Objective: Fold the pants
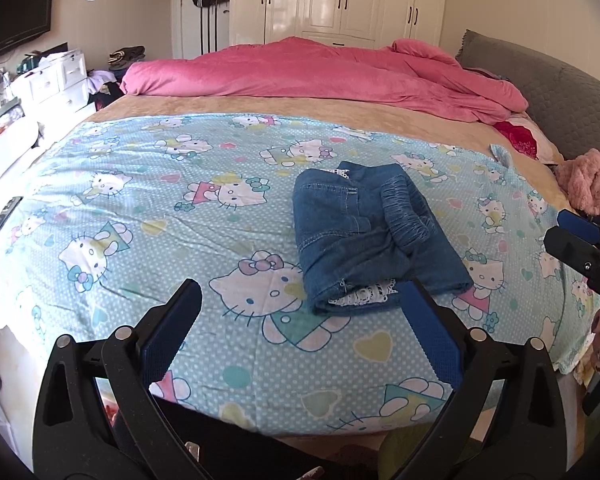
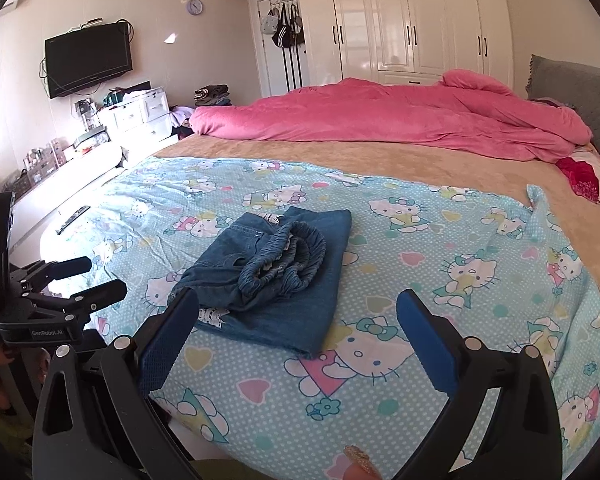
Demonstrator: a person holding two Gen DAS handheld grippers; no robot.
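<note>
Small blue denim pants (image 1: 364,236) lie folded into a compact bundle on the light blue cartoon-cat sheet (image 1: 160,208), the elastic waistband bunched on top and white lace lining showing at the near end. In the right wrist view the pants (image 2: 276,276) sit just beyond my left finger. My left gripper (image 1: 300,296) is open, held back near the bed's front edge, nothing between its fingers. My right gripper (image 2: 298,304) is open and empty too, also pulled back from the bundle. Each gripper shows in the other's view: the right gripper (image 1: 576,236), the left gripper (image 2: 84,280).
A pink duvet (image 1: 320,72) is heaped along the far side of the bed over a tan blanket (image 1: 260,106). A grey headboard (image 1: 560,96) stands at right, a pink fluffy garment (image 1: 592,184) beside it. A dark remote (image 1: 2,220) lies at left. White wardrobes and a wall television stand beyond.
</note>
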